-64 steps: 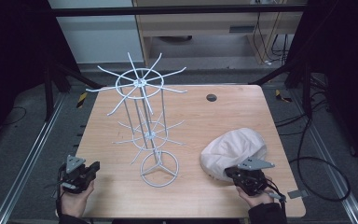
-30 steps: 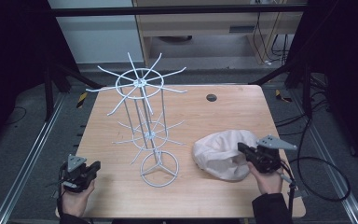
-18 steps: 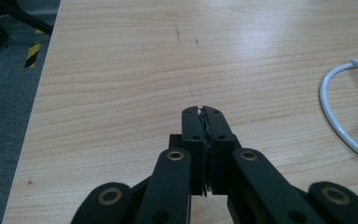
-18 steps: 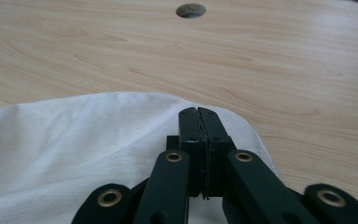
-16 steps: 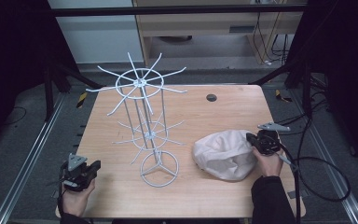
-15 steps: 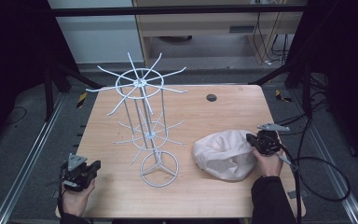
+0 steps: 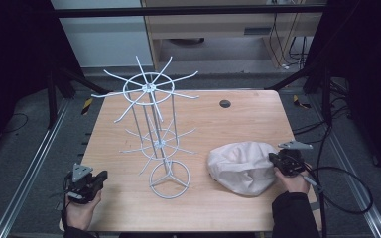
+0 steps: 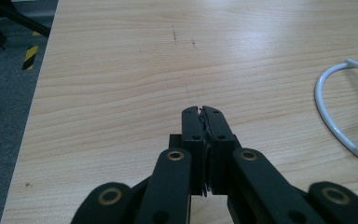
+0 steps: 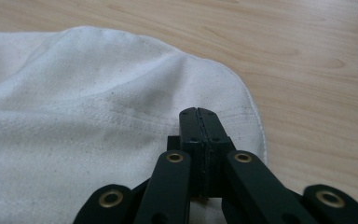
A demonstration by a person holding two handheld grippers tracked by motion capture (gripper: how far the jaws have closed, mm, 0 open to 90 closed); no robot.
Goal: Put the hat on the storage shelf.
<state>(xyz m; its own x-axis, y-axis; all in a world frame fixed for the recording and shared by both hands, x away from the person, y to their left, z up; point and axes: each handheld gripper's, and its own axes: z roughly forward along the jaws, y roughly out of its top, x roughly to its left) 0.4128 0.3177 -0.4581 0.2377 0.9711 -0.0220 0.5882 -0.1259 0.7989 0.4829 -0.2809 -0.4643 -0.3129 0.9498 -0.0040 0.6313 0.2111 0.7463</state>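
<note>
On the wooden table (image 7: 248,119), right of the white wire rack (image 7: 154,134), lies a white cloth cap (image 7: 240,167); the right gripper (image 7: 288,161) touches its edge. The left gripper (image 8: 201,114) shows jaws pressed together, empty. The right gripper's jaws sit closed over the cap (image 9: 98,121); whether they pinch fabric, I cannot tell.

Pale wood-grain table (image 8: 121,70), smooth, faintly sheened. White woven cloth cap (image 9: 74,116), matt, stitched. White-coated wire rack (image 7: 154,129), smooth. Matt black jaws, brass-coloured rivets, on the right gripper (image 9: 199,114).
</note>
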